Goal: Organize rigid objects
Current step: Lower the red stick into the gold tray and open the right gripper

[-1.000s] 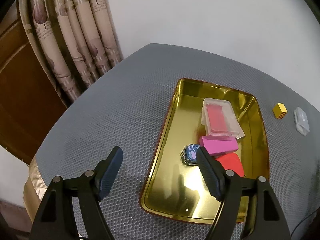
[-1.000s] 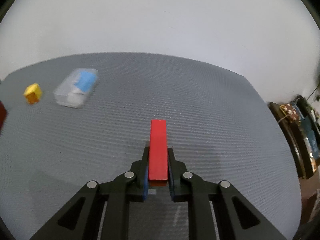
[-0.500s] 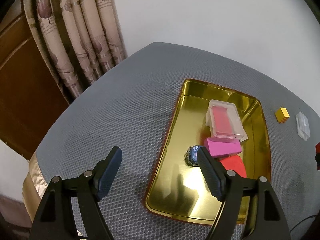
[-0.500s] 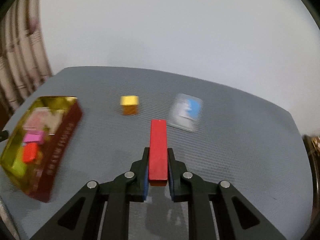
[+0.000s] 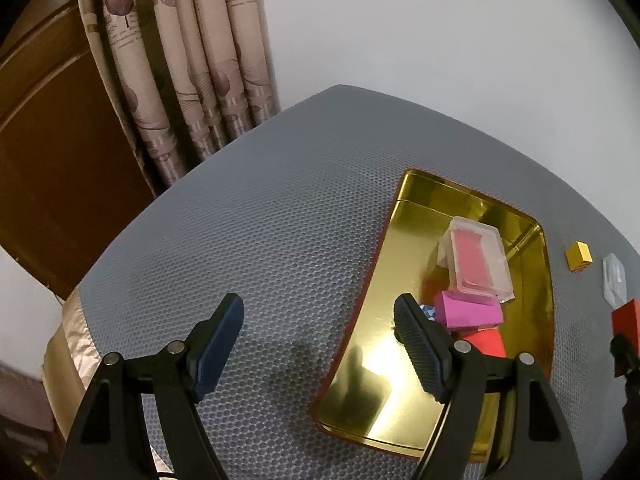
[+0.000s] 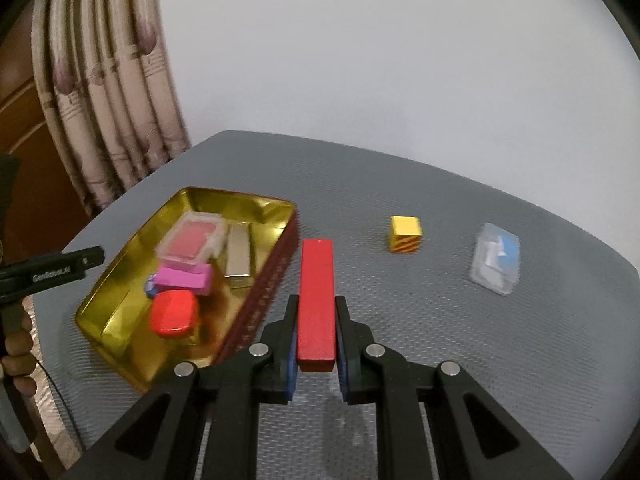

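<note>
My right gripper (image 6: 316,320) is shut on a long red block (image 6: 317,300), held above the grey table just right of the gold tin tray (image 6: 256,212). The tray (image 5: 424,200) holds a clear box with a pink insert (image 6: 191,242), a magenta block (image 6: 182,279), a rounded red piece (image 6: 174,314), a small blue thing (image 6: 150,289) and a gold bar (image 6: 239,256). My left gripper (image 5: 320,328) hangs open and empty over the tray's near left edge. The red block's tip (image 5: 626,320) shows at the right edge of the left wrist view.
A yellow cube with striped sides (image 6: 405,234) and a clear case with blue inside (image 6: 496,258) lie on the table right of the tray. Curtains (image 5: 180,60) and a wooden door (image 5: 48,160) stand behind the table's left edge. A hand (image 6: 16,352) holds the left gripper.
My right gripper has swung left with the red block, bringing the tray into its view. The left gripper has only rolled slightly, and the red block now shows at its right edge.
</note>
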The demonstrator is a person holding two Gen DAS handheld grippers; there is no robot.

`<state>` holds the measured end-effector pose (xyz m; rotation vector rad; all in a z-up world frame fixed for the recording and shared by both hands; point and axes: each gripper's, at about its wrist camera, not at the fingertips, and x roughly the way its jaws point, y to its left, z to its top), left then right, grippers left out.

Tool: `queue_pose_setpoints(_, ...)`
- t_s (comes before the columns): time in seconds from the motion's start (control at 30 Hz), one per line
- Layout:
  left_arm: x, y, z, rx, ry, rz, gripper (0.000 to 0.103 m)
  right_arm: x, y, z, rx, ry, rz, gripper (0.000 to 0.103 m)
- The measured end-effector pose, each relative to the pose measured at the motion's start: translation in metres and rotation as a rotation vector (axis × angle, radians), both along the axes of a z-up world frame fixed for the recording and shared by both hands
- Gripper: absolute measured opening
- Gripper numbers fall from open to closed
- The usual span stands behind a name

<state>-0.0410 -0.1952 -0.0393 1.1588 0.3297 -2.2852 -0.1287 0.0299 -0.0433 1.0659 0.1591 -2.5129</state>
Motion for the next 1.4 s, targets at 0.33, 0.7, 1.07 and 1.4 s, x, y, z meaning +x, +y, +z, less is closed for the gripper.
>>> queue_pose_setpoints(0.33,0.001,-0.008,0.000,0.021,-0.001,0.031,0.075,0.000,-0.055,-0.005,0.006,-0.026,0.080,0.015)
queue_pose_setpoints(0.7,0.002,-0.012,-0.002,0.045,-0.008,0.041,0.075,-0.020,-0.102,-0.020,0.056,-0.064,0.067,0.015)
queue_pose_setpoints(1.07,0.002,-0.016,-0.003,0.056,-0.005,0.033,0.075,-0.032,-0.106,-0.034,0.082,-0.096,0.028,0.015)
queue_pose_setpoints(1.4,-0.002,-0.013,-0.004,0.048,-0.010,0.022,0.075,-0.030,-0.104,-0.038,0.085,-0.101,0.027,0.015)
